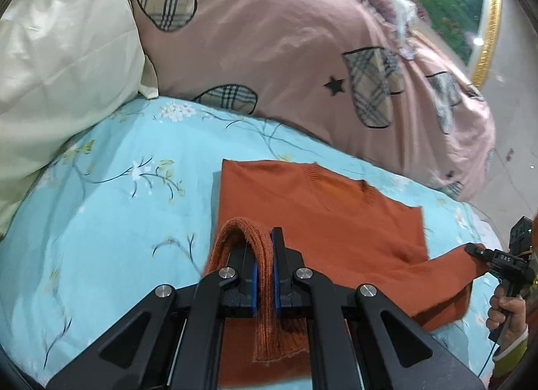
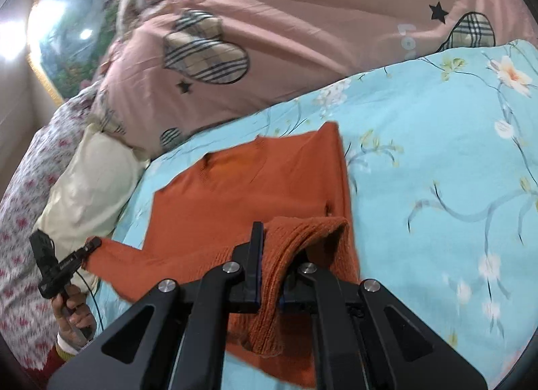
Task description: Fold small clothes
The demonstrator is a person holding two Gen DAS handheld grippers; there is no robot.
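An orange knit sweater (image 1: 322,208) lies on a light blue floral bedsheet (image 1: 111,208), collar at the far side. My left gripper (image 1: 264,248) is shut on the ribbed hem of the sweater, which loops up over the left finger. My right gripper (image 2: 269,248) is shut on the hem at the other corner (image 2: 302,232) and lifts it above the sweater (image 2: 242,188). Each gripper shows in the other's view, the right gripper (image 1: 477,250) and the left gripper (image 2: 92,243), both pinching orange fabric.
A pink duvet with plaid patches (image 1: 289,43) is heaped behind the sweater. A cream pillow (image 1: 60,77) lies at the left. A floral cover (image 2: 20,222) lies at the bed's edge. A gold-framed picture (image 1: 484,30) hangs behind.
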